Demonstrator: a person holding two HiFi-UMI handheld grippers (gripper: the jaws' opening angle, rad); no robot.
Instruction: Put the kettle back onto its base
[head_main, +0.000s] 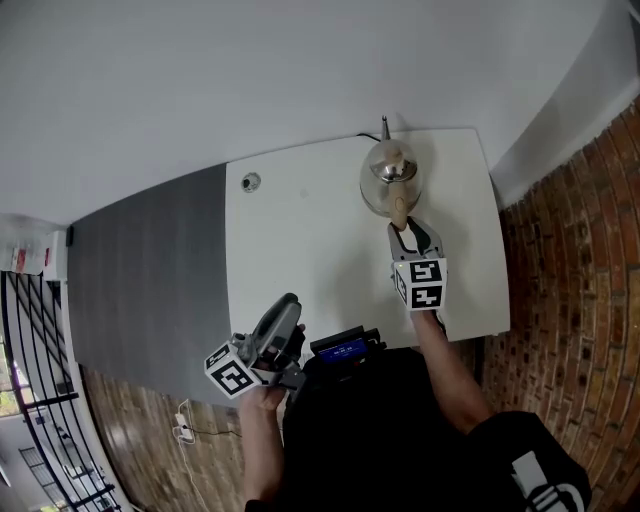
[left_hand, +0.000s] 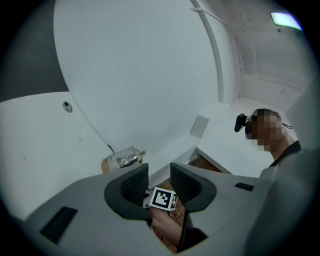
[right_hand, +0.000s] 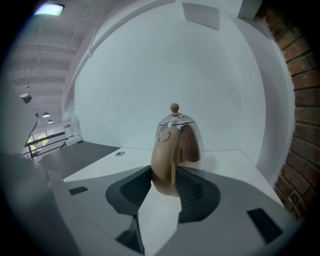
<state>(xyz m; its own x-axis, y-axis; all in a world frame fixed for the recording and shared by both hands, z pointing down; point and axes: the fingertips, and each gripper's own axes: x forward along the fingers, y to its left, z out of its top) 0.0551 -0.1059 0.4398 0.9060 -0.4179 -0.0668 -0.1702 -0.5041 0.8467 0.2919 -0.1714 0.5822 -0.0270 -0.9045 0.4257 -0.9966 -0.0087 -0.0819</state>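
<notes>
Two grippers: the right gripper (right_hand: 165, 182) is clamped on the curved beige handle (right_hand: 162, 160) of the dome-shaped polished-steel kettle (head_main: 390, 172). The left gripper (left_hand: 159, 175) has its jaws apart, with nothing between them.
Kettle's place: upright at the far edge of the white rectangular desk (head_main: 300, 260), towards its far right corner.
Base: not discernible under the kettle. A thin black cord (left_hand: 109, 148) runs off behind it, so I'd guess the base lies there.
Why this grip: the handle is the sensible hold for settling the kettle level.
Left gripper's place: off the desk's near edge, out of the way.
Writing: none legible, only black-and-white squares on each marker cube (head_main: 420, 283).
</notes>
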